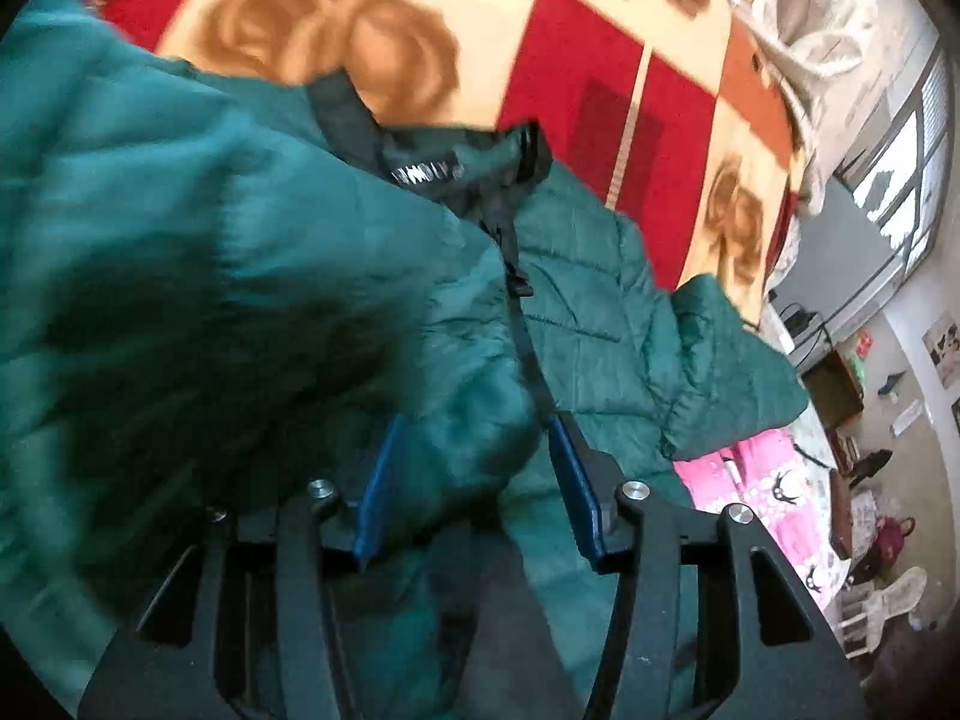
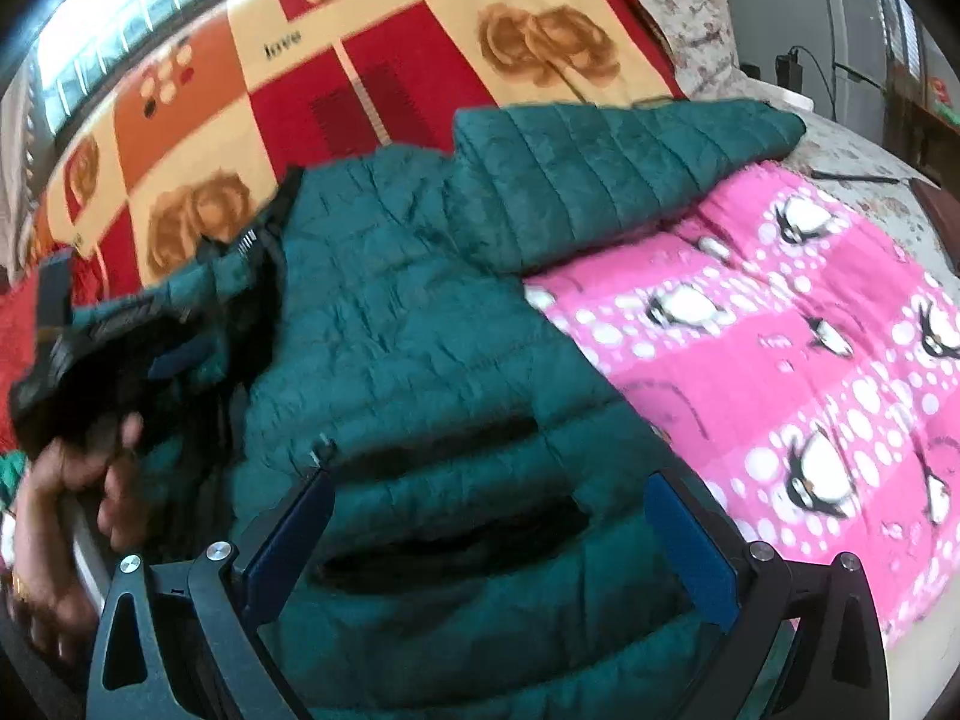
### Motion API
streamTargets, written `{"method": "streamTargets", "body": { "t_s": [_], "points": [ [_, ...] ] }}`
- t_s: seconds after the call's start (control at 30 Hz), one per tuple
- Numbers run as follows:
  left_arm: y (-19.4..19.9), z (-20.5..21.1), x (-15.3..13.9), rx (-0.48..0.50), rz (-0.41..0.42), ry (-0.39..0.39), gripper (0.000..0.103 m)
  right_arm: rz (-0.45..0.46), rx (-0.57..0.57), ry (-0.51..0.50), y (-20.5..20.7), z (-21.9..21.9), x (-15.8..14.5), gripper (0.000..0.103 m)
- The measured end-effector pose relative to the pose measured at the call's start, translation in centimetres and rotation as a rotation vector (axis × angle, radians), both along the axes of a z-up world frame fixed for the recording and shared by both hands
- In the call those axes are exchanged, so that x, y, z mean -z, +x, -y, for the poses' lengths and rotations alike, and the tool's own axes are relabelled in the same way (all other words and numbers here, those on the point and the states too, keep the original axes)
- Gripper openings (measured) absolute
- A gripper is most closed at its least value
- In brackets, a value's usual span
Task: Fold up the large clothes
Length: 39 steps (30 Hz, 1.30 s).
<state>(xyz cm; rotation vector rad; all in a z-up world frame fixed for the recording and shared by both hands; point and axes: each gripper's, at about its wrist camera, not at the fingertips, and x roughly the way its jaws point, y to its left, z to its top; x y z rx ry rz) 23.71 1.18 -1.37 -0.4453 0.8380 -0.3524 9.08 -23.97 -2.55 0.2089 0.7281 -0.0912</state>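
Clearly, folding is midway. Left view: the left gripper (image 1: 474, 474) has a bunched fold of the green jacket (image 1: 180, 252) between its half-open pads, below the collar (image 1: 462, 162); whether it pinches is unclear. Right view: the right gripper (image 2: 489, 531) hovers wide open, empty, over the jacket's (image 2: 420, 312) body, its sleeve (image 2: 618, 180) beyond. Next, probably carry the fold across.

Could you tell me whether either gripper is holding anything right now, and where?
The left gripper may pinch the green jacket beside its zipper; blur hides it. The right gripper holds nothing.

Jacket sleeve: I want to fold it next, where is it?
In the right wrist view, the sleeve stretches right from the jacket, between flowered blanket and pink blanket.
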Motion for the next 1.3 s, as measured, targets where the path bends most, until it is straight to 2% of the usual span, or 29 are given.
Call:
{"method": "streamTargets", "body": {
  "t_s": [0.07, 0.2, 0.3, 0.43, 0.5, 0.57, 0.6, 0.63, 0.67, 0.73, 0.8, 0.87, 0.93, 1.03, 1.13, 1.2, 1.3],
  "points": [
    [-1.5, -1.4, -0.6, -0.030, 0.015, -0.010, 0.049, 0.041, -0.062, -0.020, 1.6, -1.2, -0.8, 0.103],
    [-5.2, -5.3, -1.8, -0.132, 0.056, 0.004, 0.050, 0.070, -0.254, 0.040, 7.2, -5.2, -2.1, 0.103],
    [-7.4, -7.7, -1.8, -0.230, 0.069, 0.024, 0.050, 0.023, -0.366, 0.114, 12.0, -8.7, -1.2, 0.103],
    [-9.1, -8.9, -1.0, -0.316, 0.083, 0.067, 0.050, -0.158, -0.443, 0.315, 18.1, -10.8, 2.6, 0.098],
    [-9.4, -9.0, -0.6, -0.340, 0.089, 0.091, 0.050, -0.284, -0.477, 0.406, 20.2, -11.7, 5.1, 0.084],
    [-9.5, -9.2, 0.0, -0.355, 0.084, 0.089, 0.050, -0.285, -0.516, 0.418, 20.1, -12.3, 5.6, 0.033],
    [-9.6, -9.3, 0.2, -0.360, 0.083, 0.087, 0.050, -0.257, -0.516, 0.398, 19.6, -12.2, 5.2, 0.027],
    [-9.6, -9.3, 0.3, -0.362, 0.086, 0.085, 0.050, -0.222, -0.529, 0.380, 19.1, -12.0, 4.6, 0.014],
    [-9.7, -9.4, 0.3, -0.368, 0.092, 0.080, 0.050, -0.192, -0.539, 0.363, 18.6, -11.8, 4.1, 0.011],
    [-10.1, -9.8, 0.1, -0.392, 0.106, 0.080, 0.050, -0.116, -0.499, 0.309, 17.5, -10.1, 2.5, 0.008],
    [-10.6, -10.6, -0.2, -0.429, 0.127, 0.072, 0.050, -0.057, -0.398, 0.264, 16.9, -7.0, 1.2, 0.007],
    [-10.8, -11.2, -0.3, -0.465, 0.130, 0.068, 0.050, -0.052, -0.285, 0.248, 17.0, -3.5, 0.7, 0.007],
    [-10.6, -11.4, 0.1, -0.486, 0.112, 0.077, 0.053, -0.082, -0.231, 0.244, 17.6, -1.2, 1.1, 0.007],
    [-9.9, -11.5, 0.7, -0.487, 0.074, 0.070, 0.053, -0.103, -0.238, 0.264, 18.2, 0.2, 2.1, 0.007],
    [-9.2, -11.3, 0.5, -0.485, 0.076, 0.082, 0.053, -0.095, -0.256, 0.269, 18.2, 0.2, 3.2, 0.007],
    [-8.2, -11.2, 0.4, -0.499, 0.071, 0.099, 0.053, -0.119, -0.268, 0.316, 18.6, 0.9, 4.6, 0.008],
    [-6.1, -11.0, 0.8, -0.492, 0.037, 0.121, 0.053, -0.127, -0.261, 0.404, 18.7, 1.9, 5.3, 0.018]
  ]
}}
